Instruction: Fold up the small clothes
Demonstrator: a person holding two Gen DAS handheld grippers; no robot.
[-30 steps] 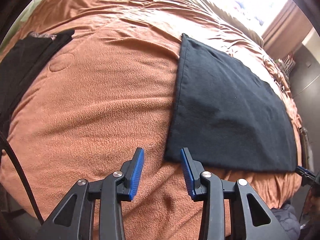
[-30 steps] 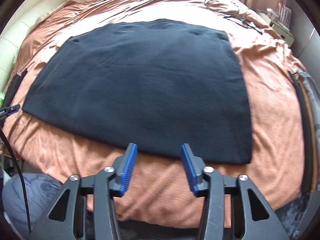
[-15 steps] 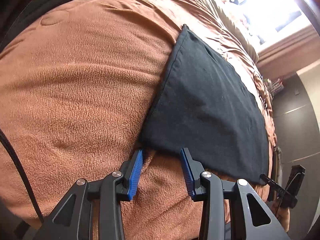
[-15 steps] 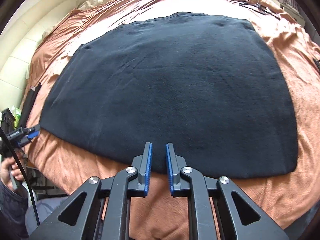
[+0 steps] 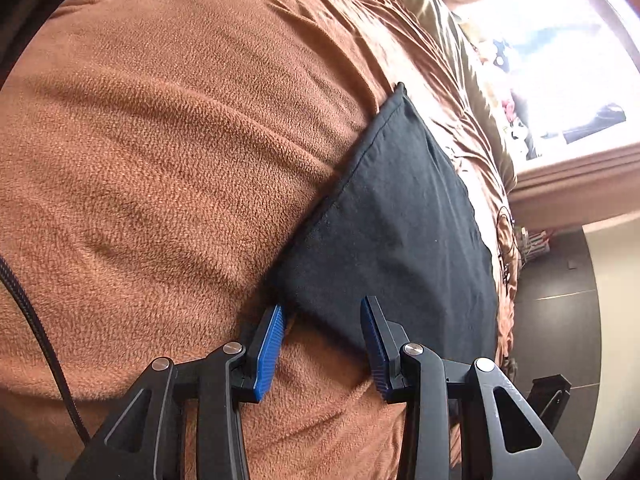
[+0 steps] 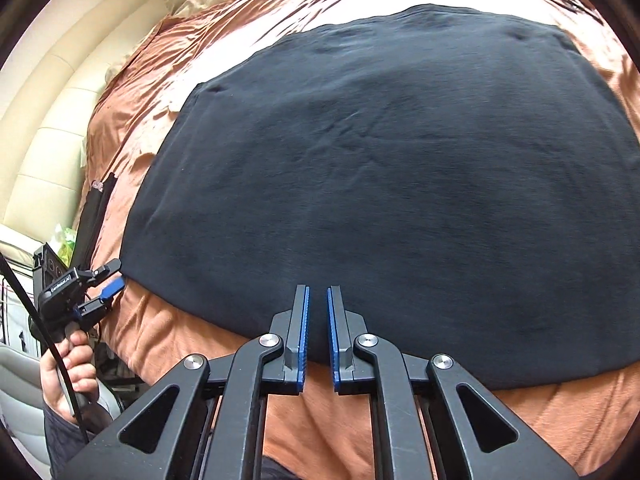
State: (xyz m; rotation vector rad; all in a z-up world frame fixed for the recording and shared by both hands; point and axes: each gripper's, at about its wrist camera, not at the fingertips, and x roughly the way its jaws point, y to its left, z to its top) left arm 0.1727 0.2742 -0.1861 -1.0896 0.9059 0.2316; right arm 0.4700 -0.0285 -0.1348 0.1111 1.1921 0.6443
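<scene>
Right gripper (image 6: 317,322) sits nearly closed over the near hem of the black cloth (image 6: 392,184), spread flat on the orange blanket (image 6: 160,332). Left gripper (image 6: 108,280) hovers lower left, fingers apart.

A home bedroom: an orange fleece blanket (image 5: 168,168) covers a bed, cream padded headboard (image 6: 48,128) at nine o'clock, bright window (image 5: 560,64) at two o'clock.
</scene>
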